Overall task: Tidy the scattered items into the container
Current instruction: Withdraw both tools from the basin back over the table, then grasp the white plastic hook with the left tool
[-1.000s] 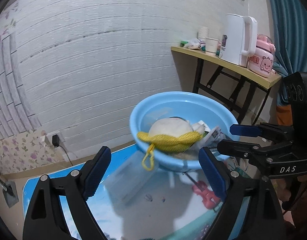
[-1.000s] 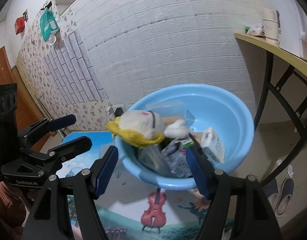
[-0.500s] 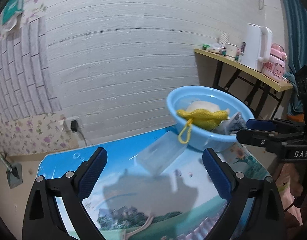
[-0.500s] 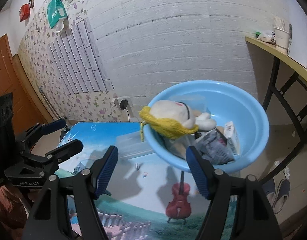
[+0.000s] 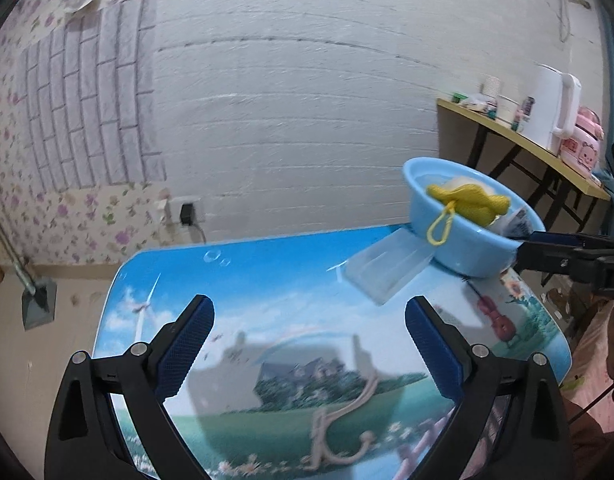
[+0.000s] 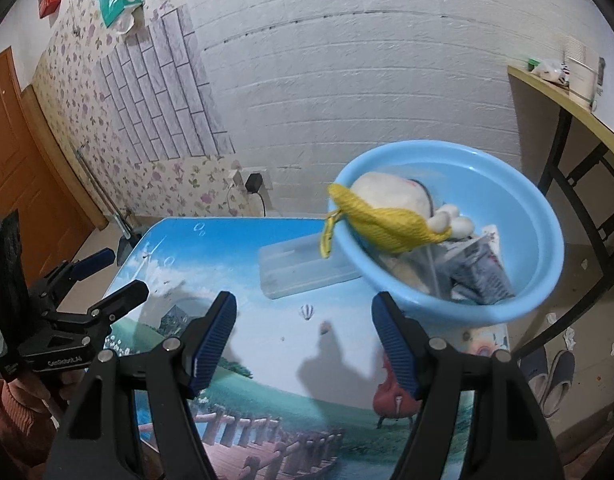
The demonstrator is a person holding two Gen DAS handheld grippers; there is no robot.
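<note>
A light blue basin (image 5: pixel 463 258) (image 6: pixel 491 184) stands at the table's far right corner. A white plush toy (image 6: pixel 387 196), a yellow knitted piece (image 5: pixel 467 200) (image 6: pixel 383 224) draped over the rim and some packets (image 6: pixel 479 268) lie in it. A clear plastic box (image 5: pixel 387 274) (image 6: pixel 303 266) lies on the table against the basin's left side. My left gripper (image 5: pixel 309 320) (image 6: pixel 123 272) hovers over the table's left part, open and empty. My right gripper (image 6: pixel 305 312) (image 5: pixel 547 248) hangs open just before the basin, nothing between its fingers.
The table (image 5: pixel 267 280) carries a glossy landscape print. A side table holds a white kettle (image 5: pixel 555 112), a pink cooker (image 5: pixel 583 152) and cups. A charger (image 5: pixel 186 213) sits in the wall socket. Slippers (image 6: pixel 555 376) lie on the floor at the right.
Both grippers drew back from the basin and swung left, so it now sits at the right of each view. The left jaws spread wider. The right jaws kept their gap.
</note>
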